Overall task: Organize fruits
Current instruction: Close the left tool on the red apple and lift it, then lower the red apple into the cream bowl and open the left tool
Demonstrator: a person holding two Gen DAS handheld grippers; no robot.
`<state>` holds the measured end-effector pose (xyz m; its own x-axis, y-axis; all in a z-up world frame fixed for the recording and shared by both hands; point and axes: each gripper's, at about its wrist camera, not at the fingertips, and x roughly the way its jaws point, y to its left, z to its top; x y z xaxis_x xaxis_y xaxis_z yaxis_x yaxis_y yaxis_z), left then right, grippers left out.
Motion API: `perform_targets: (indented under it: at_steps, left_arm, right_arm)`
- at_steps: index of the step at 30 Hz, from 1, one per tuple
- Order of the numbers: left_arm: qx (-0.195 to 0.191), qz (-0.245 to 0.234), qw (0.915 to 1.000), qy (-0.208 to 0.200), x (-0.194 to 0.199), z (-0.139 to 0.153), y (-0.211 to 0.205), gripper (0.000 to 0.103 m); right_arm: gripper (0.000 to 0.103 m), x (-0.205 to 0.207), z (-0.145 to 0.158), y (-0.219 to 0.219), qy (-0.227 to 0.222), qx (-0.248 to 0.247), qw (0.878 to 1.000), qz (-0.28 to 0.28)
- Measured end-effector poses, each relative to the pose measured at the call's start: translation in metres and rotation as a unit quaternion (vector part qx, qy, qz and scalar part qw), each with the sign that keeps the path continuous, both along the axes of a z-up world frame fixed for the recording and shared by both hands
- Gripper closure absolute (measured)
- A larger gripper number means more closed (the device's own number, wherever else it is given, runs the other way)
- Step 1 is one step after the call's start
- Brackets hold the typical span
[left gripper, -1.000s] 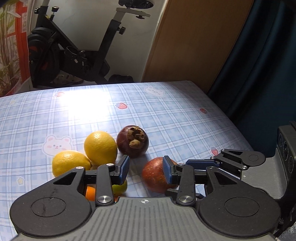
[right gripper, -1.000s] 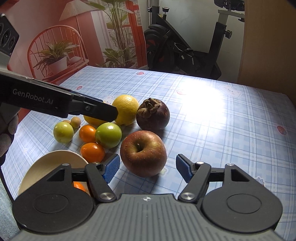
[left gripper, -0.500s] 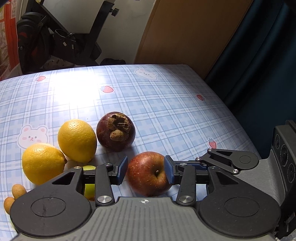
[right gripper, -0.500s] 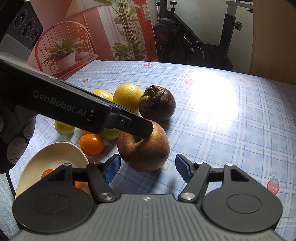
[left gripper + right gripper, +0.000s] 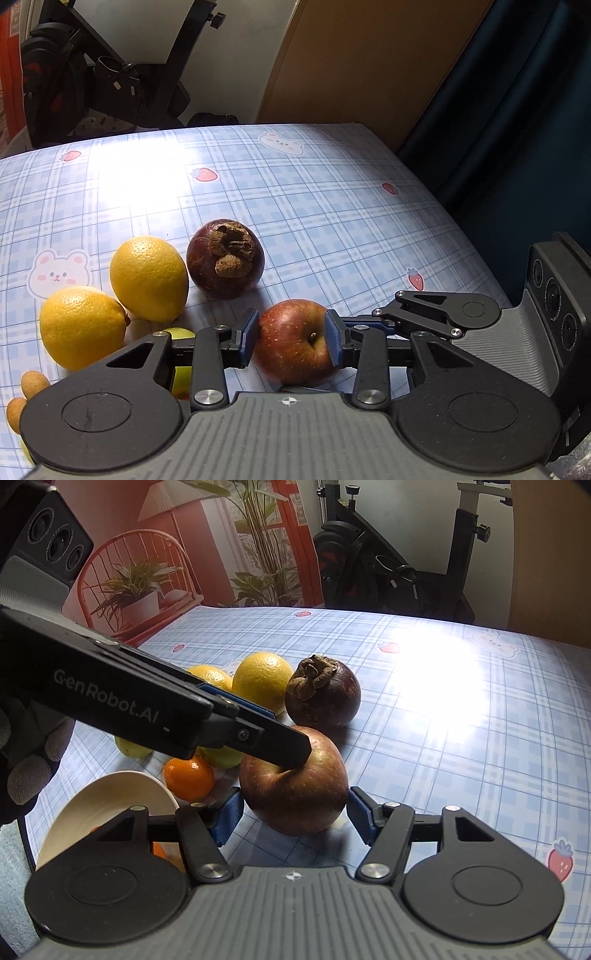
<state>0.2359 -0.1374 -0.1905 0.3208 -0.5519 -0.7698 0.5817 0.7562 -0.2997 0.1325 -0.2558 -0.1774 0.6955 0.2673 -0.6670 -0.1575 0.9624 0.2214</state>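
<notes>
The left gripper (image 5: 291, 336), marked "GenRobot.AI", clamps the red apple (image 5: 293, 341); the right gripper (image 5: 293, 821) spreads wide around it, mangosteen (image 5: 323, 698) at twelve o'clock.

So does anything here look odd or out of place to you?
Yes: both grippers are at one apple. The left gripper has its pads against its sides, while the right gripper brackets it too, still open. No fruit looks damaged.

You get sharp, fisheye-bent frames; a blown-out glare patch whitens the tablecloth (image 5: 439, 686) beyond the fruit, the room behind is dim, and soft shadows fall toward you
</notes>
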Motion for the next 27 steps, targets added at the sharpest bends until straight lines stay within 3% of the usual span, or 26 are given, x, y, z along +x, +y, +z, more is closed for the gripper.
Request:
perform_targets:
  at_steps: [8,16,27]
  left_arm:
    - [-0.003,-0.01,0.9999,-0.005,-0.03,0.02,0.014,0.063]
    - [-0.017,-0.014,0.9996,0.018,-0.068,0.033,0.043,0.063]
    - [-0.027,0.001,0.9972,0.07,-0.101,-0.004,0.078,0.063]
  right_arm:
    - [0.039,-0.025,0.022,0.015,0.005,-0.006,1.0,0.018]
    - [0.039,-0.054,0.038,0.047,0.032,-0.006,0.999,0.037]
    - [0.039,-0.077,0.014,0.091,0.077,-0.037,0.994,0.06]
